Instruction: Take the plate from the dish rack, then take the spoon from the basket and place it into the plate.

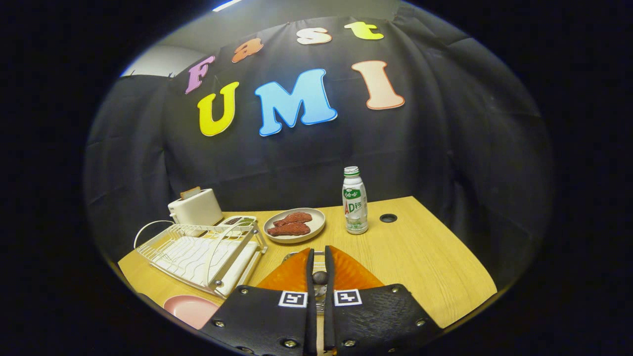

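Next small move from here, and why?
Probably lift straight up, then carry left toward the pink plate. The hand-held gripper looks closed on the spoon inside the orange basket, and the plate already lies on the table in front of the dish rack.

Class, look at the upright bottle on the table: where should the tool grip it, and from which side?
Grip the bottle by its round body below the cap, coming level from the near side, since it stands upright beyond the fingers. The tool has its fingers close together over the orange basket.
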`<state>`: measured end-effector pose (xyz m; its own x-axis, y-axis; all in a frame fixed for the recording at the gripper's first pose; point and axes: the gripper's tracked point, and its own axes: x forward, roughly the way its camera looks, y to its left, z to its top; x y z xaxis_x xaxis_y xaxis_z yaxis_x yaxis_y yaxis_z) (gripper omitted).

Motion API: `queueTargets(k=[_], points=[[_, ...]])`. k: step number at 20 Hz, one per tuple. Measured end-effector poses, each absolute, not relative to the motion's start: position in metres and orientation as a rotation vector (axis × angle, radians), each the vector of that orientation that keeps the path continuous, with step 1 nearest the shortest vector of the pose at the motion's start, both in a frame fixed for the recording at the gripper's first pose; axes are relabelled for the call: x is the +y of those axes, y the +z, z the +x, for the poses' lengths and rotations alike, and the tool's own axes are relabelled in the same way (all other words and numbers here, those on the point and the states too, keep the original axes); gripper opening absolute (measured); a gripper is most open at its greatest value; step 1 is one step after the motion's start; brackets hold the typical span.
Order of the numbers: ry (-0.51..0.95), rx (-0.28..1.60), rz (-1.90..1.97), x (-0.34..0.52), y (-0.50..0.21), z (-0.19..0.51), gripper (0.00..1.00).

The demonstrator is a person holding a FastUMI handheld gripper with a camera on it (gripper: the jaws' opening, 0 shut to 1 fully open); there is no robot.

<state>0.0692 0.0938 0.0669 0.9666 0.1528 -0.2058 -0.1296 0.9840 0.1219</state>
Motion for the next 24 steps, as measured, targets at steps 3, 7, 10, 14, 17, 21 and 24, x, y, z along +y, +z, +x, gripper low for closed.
queueTargets(k=[3,7,10,14,17,21,24], points=[[0.129,0.240,0.106,0.096,0.069,0.067,0.05],[0.123,0.238,0.087,0.095,0.085,0.066,0.05],[0.118,0.221,0.090,0.095,0.102,0.066,0.05],[0.105,0.180,0.050,0.095,0.137,0.058,0.05],[0.099,0.157,0.037,0.099,0.161,0.046,0.05],[0.093,0.139,0.020,0.105,0.189,0.026,0.05],[0.085,0.124,0.010,0.113,0.206,0.006,0.05]])
